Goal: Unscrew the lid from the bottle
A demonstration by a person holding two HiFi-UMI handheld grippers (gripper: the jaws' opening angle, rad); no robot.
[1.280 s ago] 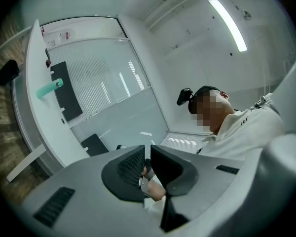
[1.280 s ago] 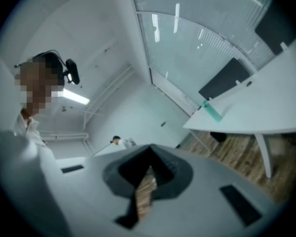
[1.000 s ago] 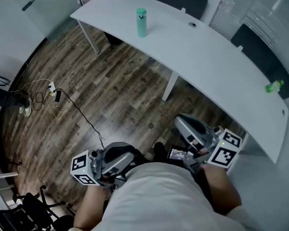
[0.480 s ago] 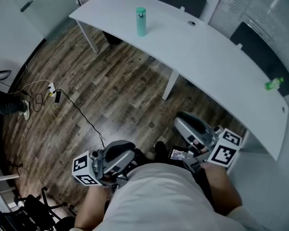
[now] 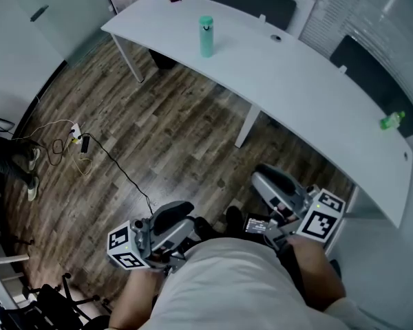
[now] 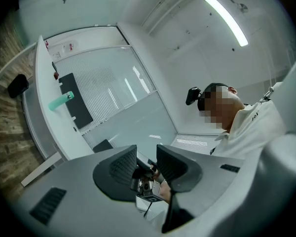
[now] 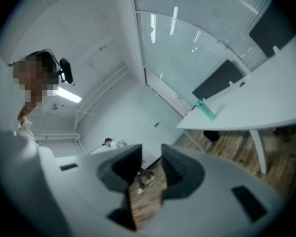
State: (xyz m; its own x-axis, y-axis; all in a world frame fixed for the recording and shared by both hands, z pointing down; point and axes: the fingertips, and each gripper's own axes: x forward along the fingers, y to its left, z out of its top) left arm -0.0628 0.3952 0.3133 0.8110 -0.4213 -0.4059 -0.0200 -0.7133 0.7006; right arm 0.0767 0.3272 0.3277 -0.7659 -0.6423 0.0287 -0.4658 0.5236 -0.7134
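The left gripper (image 6: pixel 147 162) hangs low in front of the person, near the body. Its jaws have just been opening and now stand a little apart, with nothing between them. In its own view only the room and the other gripper show through the gap.

The bottle (image 5: pixel 206 36), a pale green one, stands upright on the long white tabletop (image 5: pixel 296 81), toward its far left end, with the lid (image 5: pixel 206 22) on top. It is well apart from both grippers, and a wide strip of wooden floor (image 5: pixel 158 136) lies between them and the tabletop.

The right gripper (image 7: pixel 151 164) is also held near the body, pointing about level. Its jaws have just been opening too, and they are empty. The bottle appears far off, above and to the right of them.

The step in hand seems to be the approach, so the task itself is not yet begun. To do it well, the person should first come close to the tabletop. Then one gripper should hold the bottle's body firmly and low. The other should take the lid squarely from the side and turn it about the bottle's upright axis, so that the bottle does not tip.
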